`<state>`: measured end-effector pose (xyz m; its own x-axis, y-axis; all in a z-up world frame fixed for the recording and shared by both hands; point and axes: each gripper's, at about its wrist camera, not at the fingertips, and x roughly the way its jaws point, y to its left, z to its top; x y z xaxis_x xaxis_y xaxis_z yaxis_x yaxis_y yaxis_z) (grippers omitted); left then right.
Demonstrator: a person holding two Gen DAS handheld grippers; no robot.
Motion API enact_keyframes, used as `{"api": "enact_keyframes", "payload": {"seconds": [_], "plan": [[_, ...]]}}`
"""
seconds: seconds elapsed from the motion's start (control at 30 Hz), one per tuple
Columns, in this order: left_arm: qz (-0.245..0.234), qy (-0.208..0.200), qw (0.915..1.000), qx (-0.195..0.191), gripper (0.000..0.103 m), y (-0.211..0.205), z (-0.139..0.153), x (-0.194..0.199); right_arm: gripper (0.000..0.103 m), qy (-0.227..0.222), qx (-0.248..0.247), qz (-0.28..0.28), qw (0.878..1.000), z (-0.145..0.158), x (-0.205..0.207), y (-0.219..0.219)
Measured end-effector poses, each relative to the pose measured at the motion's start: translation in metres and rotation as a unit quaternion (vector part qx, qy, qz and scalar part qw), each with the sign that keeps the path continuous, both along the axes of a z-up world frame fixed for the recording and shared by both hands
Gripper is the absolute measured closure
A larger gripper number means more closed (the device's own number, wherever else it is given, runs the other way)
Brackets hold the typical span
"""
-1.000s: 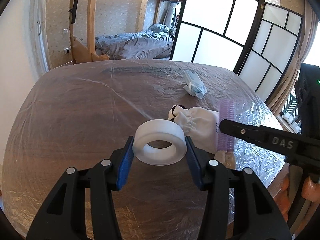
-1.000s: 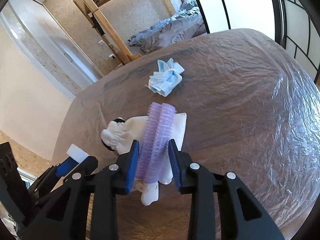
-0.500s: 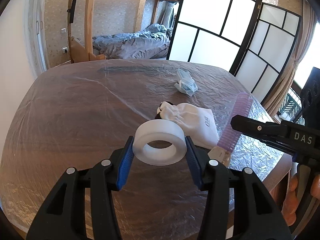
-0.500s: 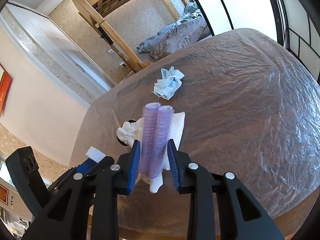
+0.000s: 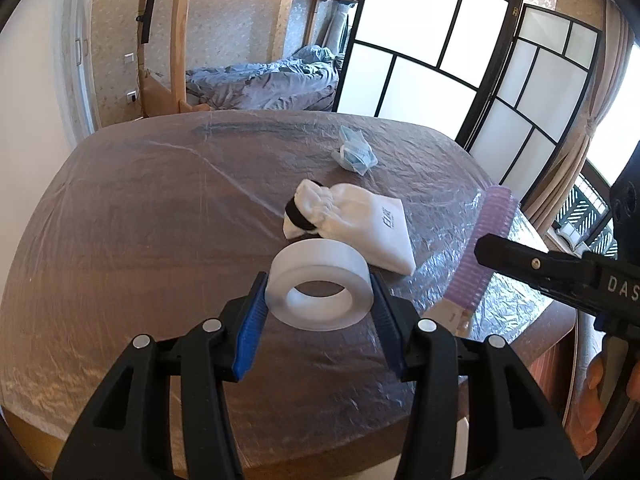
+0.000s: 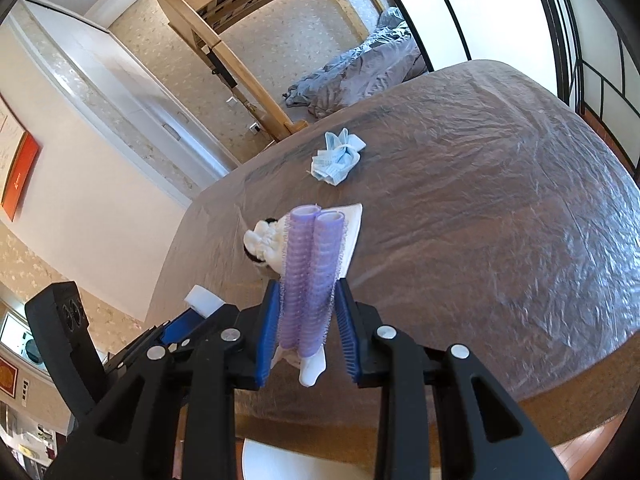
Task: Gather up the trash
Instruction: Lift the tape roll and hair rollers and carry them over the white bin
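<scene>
Right wrist: table edge below gripper

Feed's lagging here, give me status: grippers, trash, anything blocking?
Left gripper shut on tape roll. Right gripper shut on purple curlers. White pouch, blue mask lie on table. Nothing blocking.

A white tape roll and two purple hair rollers are held above the table's near edge; a crumpled blue mask lies farther in.
</scene>
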<state>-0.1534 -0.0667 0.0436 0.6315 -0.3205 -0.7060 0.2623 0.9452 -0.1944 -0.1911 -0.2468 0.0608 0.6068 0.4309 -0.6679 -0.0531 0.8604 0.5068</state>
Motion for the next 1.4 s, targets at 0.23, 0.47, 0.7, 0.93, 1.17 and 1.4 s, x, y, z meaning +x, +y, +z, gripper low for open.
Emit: {"api": "enact_keyframes", "payload": {"seconds": [0.23,0.47,0.7,0.93,1.17,1.4], "plan": [[0.014,0.0,0.9999,0.001,0.052,-0.006,0.001,-0.018,0.074,-0.005,-0.016,0.013,1.0,0.001,-0.025,-0.006],[0.029,-0.004,0.9996,0.001,0.052,-0.011,0.004,-0.045,0.074,-0.011,-0.019,0.03,0.999,0.003,-0.045,-0.008],[0.036,-0.002,0.9994,-0.004,0.052,-0.006,0.005,-0.074,0.074,-0.008,-0.023,0.039,0.999,0.003,-0.069,-0.002],[0.025,-0.001,0.9997,-0.006,0.052,0.0,0.005,-0.1,0.074,-0.009,-0.033,0.03,0.999,0.004,-0.101,0.007],[0.004,0.009,0.9999,-0.005,0.052,0.013,-0.004,-0.129,0.074,0.002,-0.04,0.002,0.999,-0.005,-0.141,0.021],[0.002,0.038,0.9993,0.005,0.052,0.023,-0.027,-0.16,0.074,0.033,-0.049,-0.028,0.998,-0.034,-0.186,0.031]]}}
